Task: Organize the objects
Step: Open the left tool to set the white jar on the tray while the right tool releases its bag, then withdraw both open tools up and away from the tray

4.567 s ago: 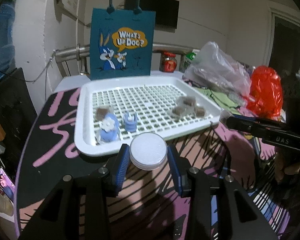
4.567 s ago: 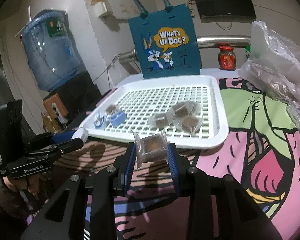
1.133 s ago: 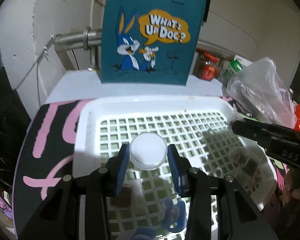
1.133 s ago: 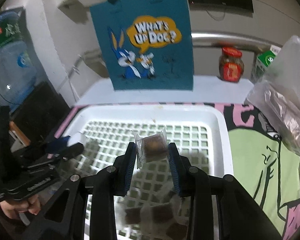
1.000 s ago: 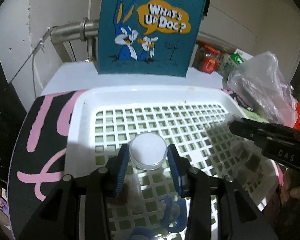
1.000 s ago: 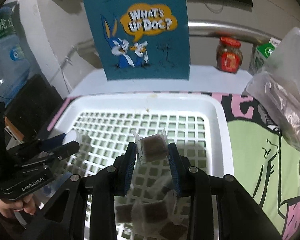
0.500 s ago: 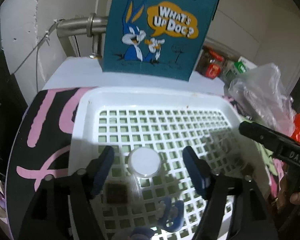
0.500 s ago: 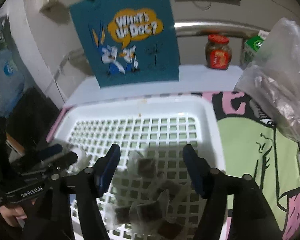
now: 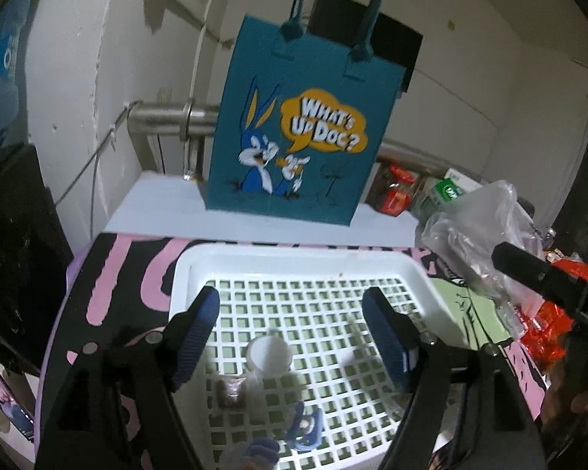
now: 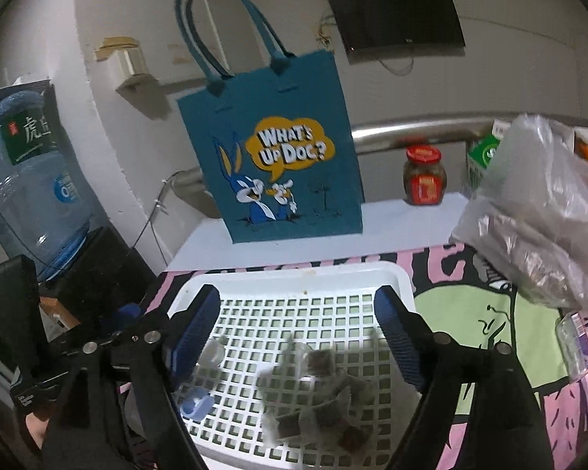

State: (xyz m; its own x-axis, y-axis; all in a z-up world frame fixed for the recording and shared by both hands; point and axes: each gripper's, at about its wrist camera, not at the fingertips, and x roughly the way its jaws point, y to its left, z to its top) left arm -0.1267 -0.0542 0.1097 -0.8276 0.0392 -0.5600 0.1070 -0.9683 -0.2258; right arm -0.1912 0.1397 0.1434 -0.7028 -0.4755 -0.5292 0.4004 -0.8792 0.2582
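Note:
A white slotted tray (image 9: 294, 256) lies on the patterned cloth. My left gripper (image 9: 294, 337) hangs above it with its jaws opening; the white round container (image 9: 268, 354) lies on the grid below them, free of both pads. Beside it are a wrapped brown cube (image 9: 231, 387) and blue clips (image 9: 305, 425). My right gripper (image 10: 298, 340) is also above the tray (image 10: 294, 278), jaws opening, nothing pressed between the pads. Under it lies a pile of wrapped brown cubes (image 10: 319, 362). The left gripper's body (image 10: 98, 346) shows at the left of the right wrist view.
A blue "What's Up Doc?" tote bag (image 10: 278, 172) stands behind the tray. A red-lidded jar (image 10: 423, 176), a clear plastic bag (image 10: 537, 211) and a red bag (image 9: 560, 313) are at the right. A water bottle (image 10: 23, 192) stands at the left.
Both grippers have opened and risen. The round container left the left jaws and the wrapped cube left the right jaws; both now lie on the tray.

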